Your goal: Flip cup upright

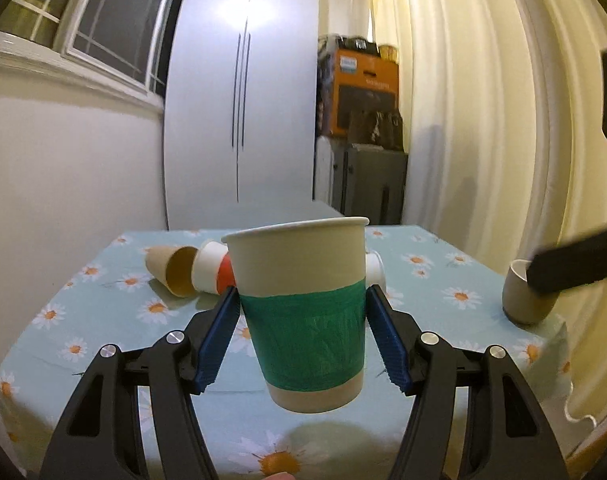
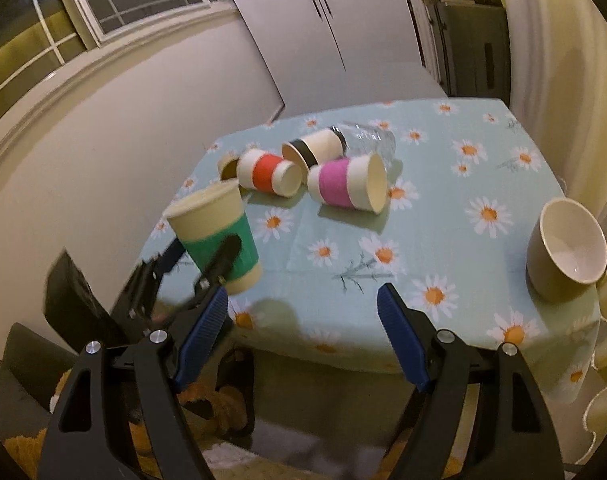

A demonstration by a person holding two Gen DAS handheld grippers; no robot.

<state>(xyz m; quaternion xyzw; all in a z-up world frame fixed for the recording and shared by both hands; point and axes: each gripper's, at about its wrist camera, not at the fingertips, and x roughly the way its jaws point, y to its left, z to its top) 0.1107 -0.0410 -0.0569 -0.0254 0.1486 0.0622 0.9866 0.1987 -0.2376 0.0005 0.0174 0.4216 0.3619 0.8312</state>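
Observation:
My left gripper (image 1: 301,300) is shut on a paper cup with a green band (image 1: 303,312) and holds it upright, mouth up, above the near part of the table. The same cup shows in the right wrist view (image 2: 215,236), slightly tilted, with the left gripper's fingers (image 2: 223,258) clamped on the green band. My right gripper (image 2: 303,300) is open and empty over the table's near edge. It appears as a dark blur in the left wrist view (image 1: 575,268).
The table (image 2: 443,208) has a daisy tablecloth. Lying on their sides: a red-band cup (image 2: 267,174), a pink-band cup (image 2: 345,184), a black-band cup (image 2: 315,148), a brown cup (image 1: 173,270) and a clear plastic bottle (image 2: 373,140). A grey mug (image 2: 563,248) stands at the right edge.

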